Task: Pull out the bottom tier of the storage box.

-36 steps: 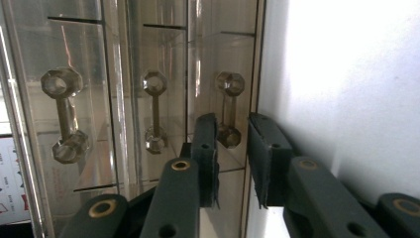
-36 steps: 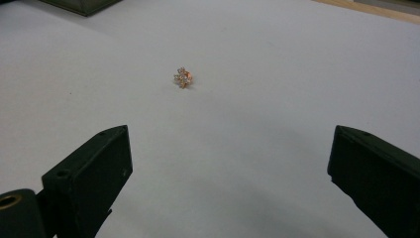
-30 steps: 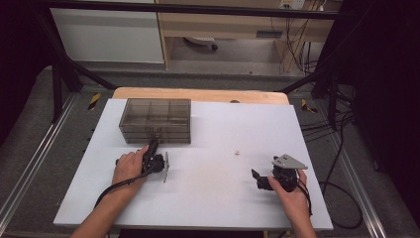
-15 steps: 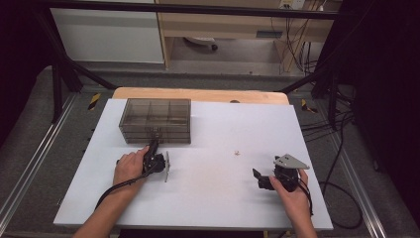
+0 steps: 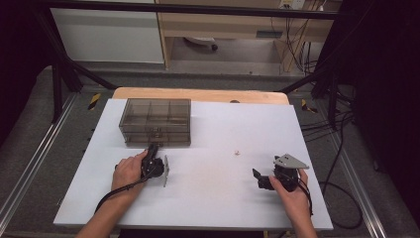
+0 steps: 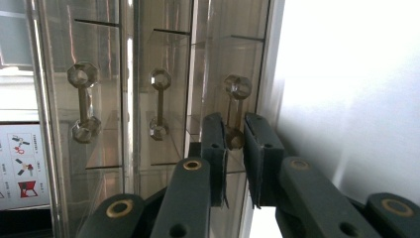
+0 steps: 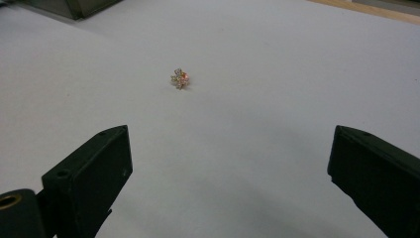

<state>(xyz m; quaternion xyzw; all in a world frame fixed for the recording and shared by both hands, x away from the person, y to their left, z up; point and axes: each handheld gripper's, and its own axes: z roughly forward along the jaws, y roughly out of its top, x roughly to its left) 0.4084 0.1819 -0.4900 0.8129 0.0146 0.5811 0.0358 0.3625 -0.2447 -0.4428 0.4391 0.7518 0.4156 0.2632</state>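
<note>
- Jaws of the left gripper [image 6: 235,144] are nearly together around the lower end of a drawer handle [image 6: 236,106]; pads appear to touch or almost touch it, and firm contact can't be confirmed.
- Handle in question is the bar-with-two-knobs type, on the drawer nearest the bare table in the left gripper view; two matching handles [image 6: 159,104] sit further along the same front.
- Handling judgement: handle is rigid, small and probably slick, moulded or faceted. It is best pinched on the thin bar between the knobs, so the knobs stop the pads sliding off. Pull should be straight out; the drawer looks light, so the whole box may drag.
- Drawer box [image 5: 155,121] is smoky clear plastic and stands at the far left of the white table [image 5: 213,208], just beyond the left hand [image 5: 128,171].
- Right gripper [image 5: 267,181] is held with jaws spread wide, nothing between them, resting low at the near right.
- Small sparkly trinket [image 7: 180,78] lies loose on the table ahead of the right jaws, well apart from the box. Judged light and delicate; a gentle pinch is needed.
</note>
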